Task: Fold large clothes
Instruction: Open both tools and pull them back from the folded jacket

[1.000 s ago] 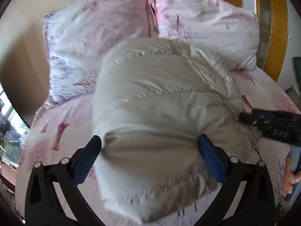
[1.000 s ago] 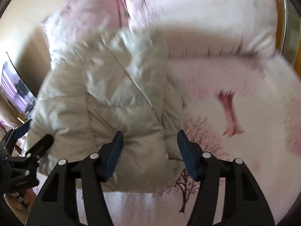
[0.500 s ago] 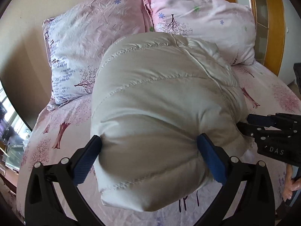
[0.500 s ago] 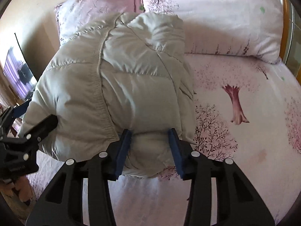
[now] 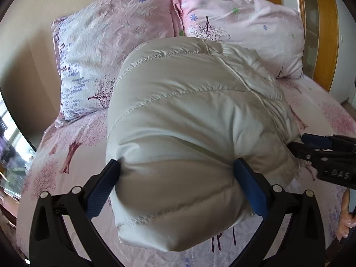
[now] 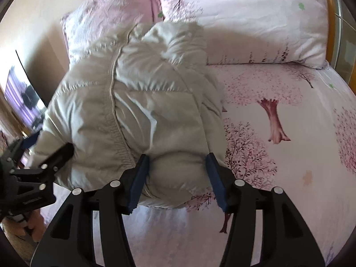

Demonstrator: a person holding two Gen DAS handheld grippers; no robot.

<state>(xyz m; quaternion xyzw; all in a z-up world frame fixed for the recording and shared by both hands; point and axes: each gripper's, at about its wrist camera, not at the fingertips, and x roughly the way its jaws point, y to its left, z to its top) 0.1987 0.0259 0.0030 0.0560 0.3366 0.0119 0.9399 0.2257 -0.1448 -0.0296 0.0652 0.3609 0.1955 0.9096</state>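
Observation:
A cream puffer jacket (image 5: pixel 189 115) lies folded into a thick bundle on the pink bed sheet (image 5: pixel 73 146). My left gripper (image 5: pixel 176 166) straddles its near end, jaws wide, and both blue pads dent the padding. The right gripper (image 6: pixel 176 171) is at the jacket's near right corner (image 6: pixel 175 178). Its jaws are opening, a puffed fold still sits between the pads, and the fabric there looks loose rather than pinched. Each gripper shows in the other's view: the right gripper (image 5: pixel 322 153) at the jacket's right edge, the left gripper (image 6: pixel 46 158) at its left edge.
Two pink patterned pillows (image 5: pixel 115 44) (image 5: pixel 242 26) lean on the beige wall behind the jacket. A wooden frame (image 5: pixel 322 33) stands at the right. Bare sheet (image 6: pixel 289 133) spreads right of the jacket. A hand (image 5: pixel 347 211) shows at the right edge.
The right gripper's jaws squeezed in on the jacket's corner half a second ago and have since spread apart. The jacket has settled a little lower on the bed. The left gripper kept still.

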